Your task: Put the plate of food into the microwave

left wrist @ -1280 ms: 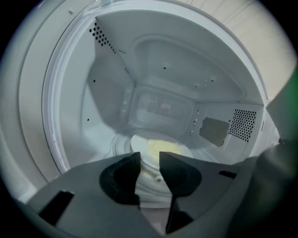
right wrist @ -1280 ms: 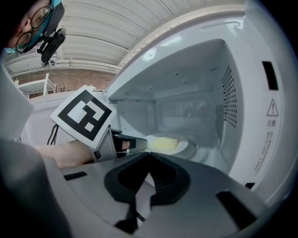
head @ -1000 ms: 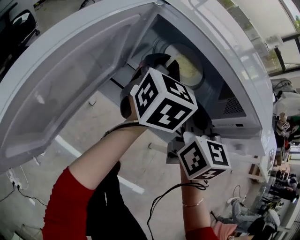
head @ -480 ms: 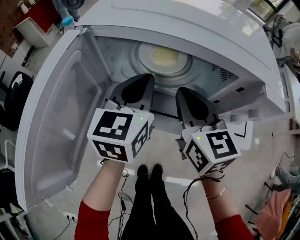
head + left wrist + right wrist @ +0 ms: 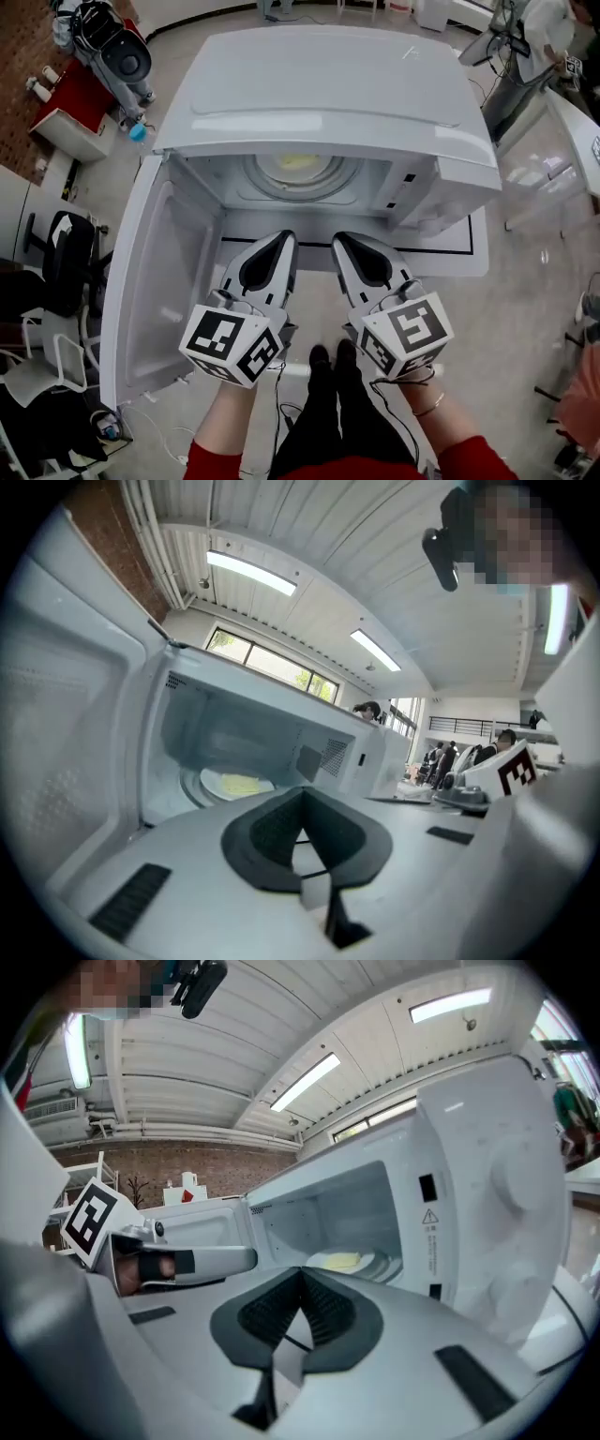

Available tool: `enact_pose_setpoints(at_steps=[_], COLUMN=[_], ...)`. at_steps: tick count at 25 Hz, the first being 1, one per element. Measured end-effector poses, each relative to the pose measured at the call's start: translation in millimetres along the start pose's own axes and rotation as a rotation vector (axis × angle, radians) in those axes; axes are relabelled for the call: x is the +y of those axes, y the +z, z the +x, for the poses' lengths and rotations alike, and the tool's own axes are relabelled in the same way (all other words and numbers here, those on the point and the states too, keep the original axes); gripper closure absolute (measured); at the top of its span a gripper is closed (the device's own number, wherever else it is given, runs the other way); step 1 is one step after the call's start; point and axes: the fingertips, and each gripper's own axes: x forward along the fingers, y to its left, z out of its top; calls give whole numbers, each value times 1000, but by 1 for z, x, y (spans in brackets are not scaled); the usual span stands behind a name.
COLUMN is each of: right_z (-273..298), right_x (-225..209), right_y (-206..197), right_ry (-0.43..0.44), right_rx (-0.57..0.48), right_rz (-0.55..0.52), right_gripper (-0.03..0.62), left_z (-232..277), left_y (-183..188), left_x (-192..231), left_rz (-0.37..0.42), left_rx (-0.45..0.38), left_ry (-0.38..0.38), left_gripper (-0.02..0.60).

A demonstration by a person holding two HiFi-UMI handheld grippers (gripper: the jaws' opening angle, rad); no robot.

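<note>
Two grippers, the left gripper [image 5: 283, 241] [image 5: 300, 817] and the right gripper [image 5: 343, 241] [image 5: 302, 1302], are each closed with pads pressed together and nothing between them. They lie side by side, just apart, noses pointing into the one microwave [image 5: 328, 84], tips at the front edge of its opening and marker cubes nearest the person. This microwave stands on a white desk [image 5: 464, 246], close to the desk's front edge. Its single door [image 5: 150, 281] is swung wide open to the left. One plate [image 5: 323, 178] [image 5: 211, 785] [image 5: 370, 1265] rests on the middle of the microwave's floor, toward the back wall. On it lies one pale yellow heap of food [image 5: 298, 162] [image 5: 239, 783] [image 5: 339, 1262]. Two forearms, the left forearm [image 5: 220, 412] and the right forearm [image 5: 424, 414], reach forward almost parallel from red sleeves, each hand tucked behind its cube.
</note>
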Motion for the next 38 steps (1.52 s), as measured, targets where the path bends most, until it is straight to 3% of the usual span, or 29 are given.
enact_pose_setpoints(at_steps=[6,13,23,38], right_z=[-49,-92,-123,-137], right_x=[15,32,40,35], right_y=[8,8,1,11], right_ry=[-9,-5,3,-6], right_rx=[-9,-4,-14,-46], right_rz=[29,1,-48,-100], right_gripper=[580,580,580,580], left_z=[-36,-58,-79,-88], left_y=[3,1,-4,-14], left_x=[-46,-80,-101,-111], left_rz=[-3,-68,-20,-34], left_rx=[7,-12,-19,-15], left_ry=[-37,-62,-42,-24], left_gripper=[574,574,574,574])
